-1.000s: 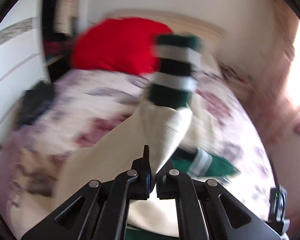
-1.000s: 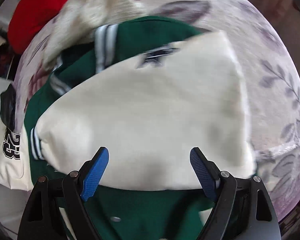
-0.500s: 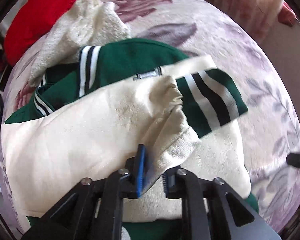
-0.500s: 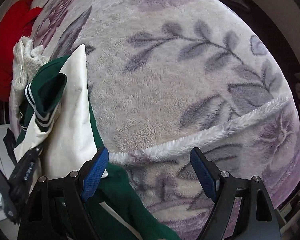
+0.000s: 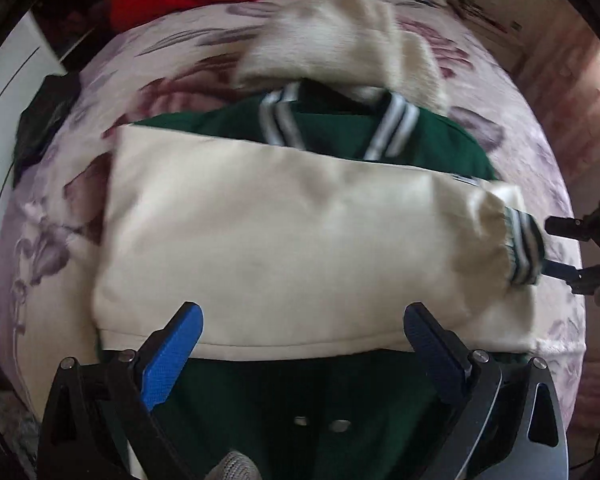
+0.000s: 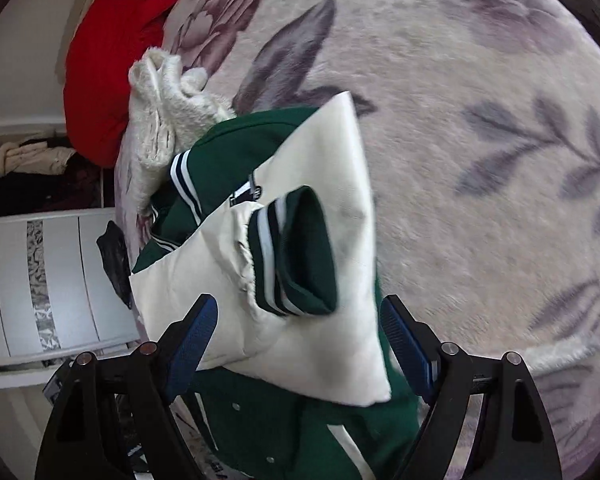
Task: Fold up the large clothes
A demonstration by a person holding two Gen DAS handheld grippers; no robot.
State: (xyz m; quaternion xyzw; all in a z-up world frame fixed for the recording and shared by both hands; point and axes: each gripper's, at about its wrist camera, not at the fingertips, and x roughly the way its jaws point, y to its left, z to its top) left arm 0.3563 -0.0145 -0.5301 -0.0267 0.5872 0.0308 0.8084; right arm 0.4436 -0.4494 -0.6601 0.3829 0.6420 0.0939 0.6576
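Green varsity jacket (image 5: 324, 136) with cream sleeves lay on the bed, on a plush blanket (image 6: 480, 128) printed with mauve flowers and grey leaves. Both cream sleeves (image 5: 284, 248) were folded across the jacket's front, covering most of the green body; snaps showed on the green strip nearest the left camera. The striped green cuff (image 6: 296, 252) of the upper sleeve rested on the cream fabric at the jacket's right-hand side in the left wrist view, its edge slightly raised. Striped collar (image 5: 340, 124) visible at the far side of the jacket. Left tool (image 5: 300, 356): its jaws had just been opening; they stood wide apart above the near hem of the folded sleeve, blue pads clear of the cloth, nothing grasped. Right tool (image 6: 298, 344): released, jaws wide; the corner of the cream sleeve and the cuff appeared between the pads in its own view, but the pads did not press on either. The right tool also showed at the right edge of the left wrist view, just beside the cuff; contact there could not be judged. A fluffy cream garment (image 5: 340, 36) lay bunched just beyond the collar, touching the jacket. A red item (image 6: 112, 68) sat further back at the head of the bed. A small black object (image 5: 44, 116) lay at the blanket's edge, left of the jacket. White panelled furniture (image 6: 48, 280) stood beside the bed
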